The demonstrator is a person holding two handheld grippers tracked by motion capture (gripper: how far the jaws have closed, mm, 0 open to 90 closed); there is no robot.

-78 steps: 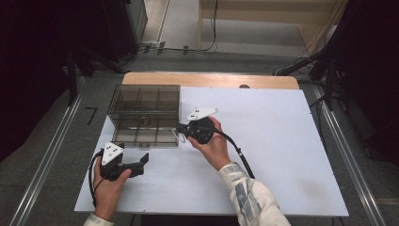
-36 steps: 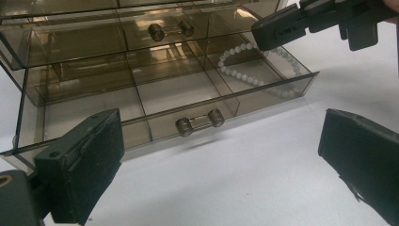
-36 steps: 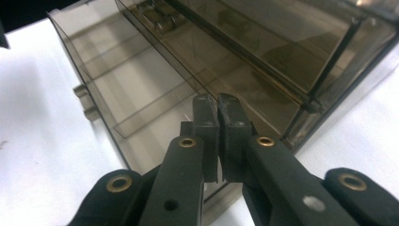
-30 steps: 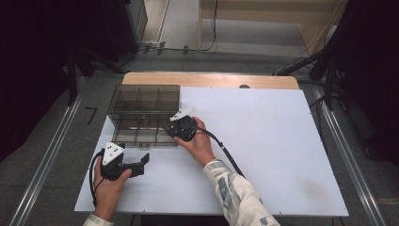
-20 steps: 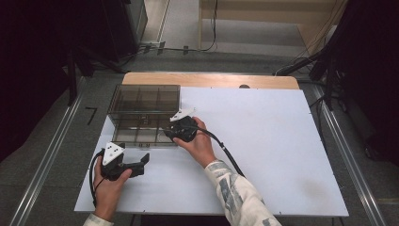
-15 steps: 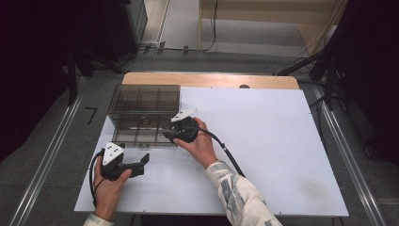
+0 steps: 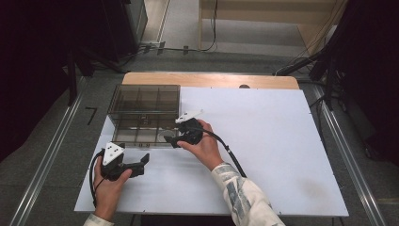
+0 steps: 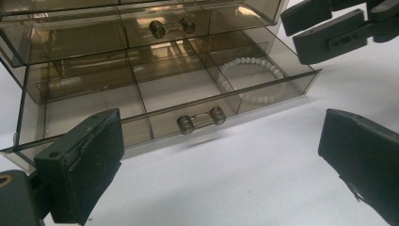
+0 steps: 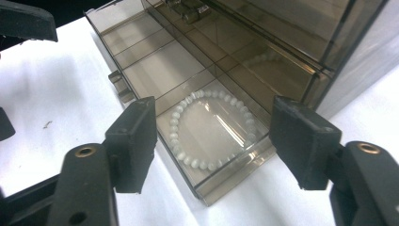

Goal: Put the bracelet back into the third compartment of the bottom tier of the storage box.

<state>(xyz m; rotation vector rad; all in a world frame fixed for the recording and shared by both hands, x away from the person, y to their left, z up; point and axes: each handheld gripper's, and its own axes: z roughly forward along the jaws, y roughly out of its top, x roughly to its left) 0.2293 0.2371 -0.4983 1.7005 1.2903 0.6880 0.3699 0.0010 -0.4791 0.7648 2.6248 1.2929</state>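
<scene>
At the table's (image 7: 282,155) near-left corner, the left gripper (image 7: 141,162) rests in a hand, jaws spread and empty. Farther in, the right gripper (image 7: 173,140) hovers with jaws parted wide over the open bottom drawer (image 8: 188,101) of a smoked-plastic organizer (image 7: 143,113) by the left edge. A white bead bracelet (image 9: 211,129) lies flat in the drawer's end compartment.

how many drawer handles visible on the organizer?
2. One handle on the pulled-out lower drawer that holds the bead bracelet; another handle on the shut drawer above. More may be hidden.
</scene>
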